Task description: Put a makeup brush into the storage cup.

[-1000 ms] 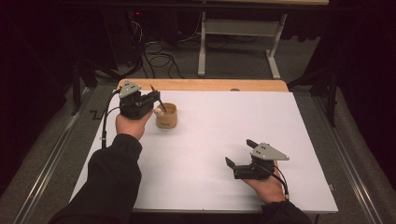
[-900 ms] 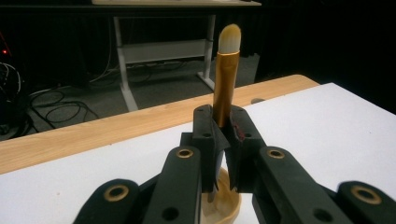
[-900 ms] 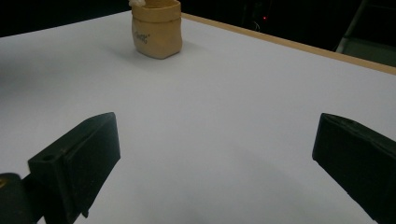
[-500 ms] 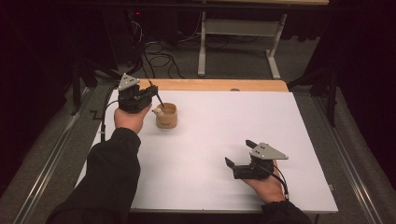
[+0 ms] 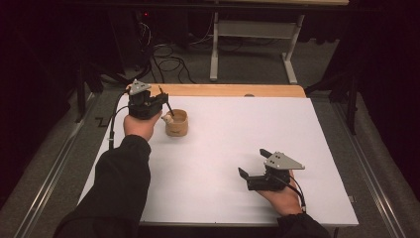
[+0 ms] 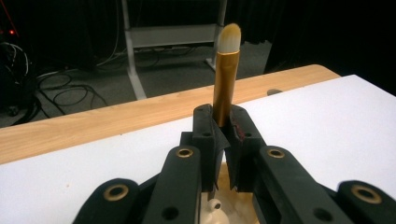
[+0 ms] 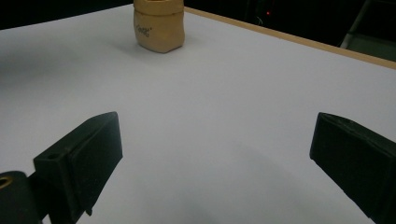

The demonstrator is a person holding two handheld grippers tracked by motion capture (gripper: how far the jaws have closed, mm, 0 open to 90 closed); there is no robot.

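A makeup brush [image 6: 227, 70] with a gold ferrule and white bristles stands up between the jaws of my left gripper [image 6: 223, 116], which is shut on it. From above, the left gripper [image 5: 159, 100] hovers at the back left, just left of a tan cup [image 5: 176, 123], and the brush's dark handle [image 5: 169, 107] slants down toward the cup's rim. A small white item [image 5: 167, 118] lies in the cup. My right gripper [image 5: 251, 162] rests near the front right, open, with nothing between its jaws; in its own view the right gripper [image 7: 219, 140] faces the tan cup [image 7: 159, 28].
A white sheet [image 5: 223, 148] covers the table, with a wooden strip [image 5: 233, 90] bare along the far edge. Behind the table are floor cables [image 5: 168, 62] and a metal table frame [image 5: 247, 34].
My left gripper has shifted slightly left and away from the cup with the brush in it. The right gripper has stayed still.
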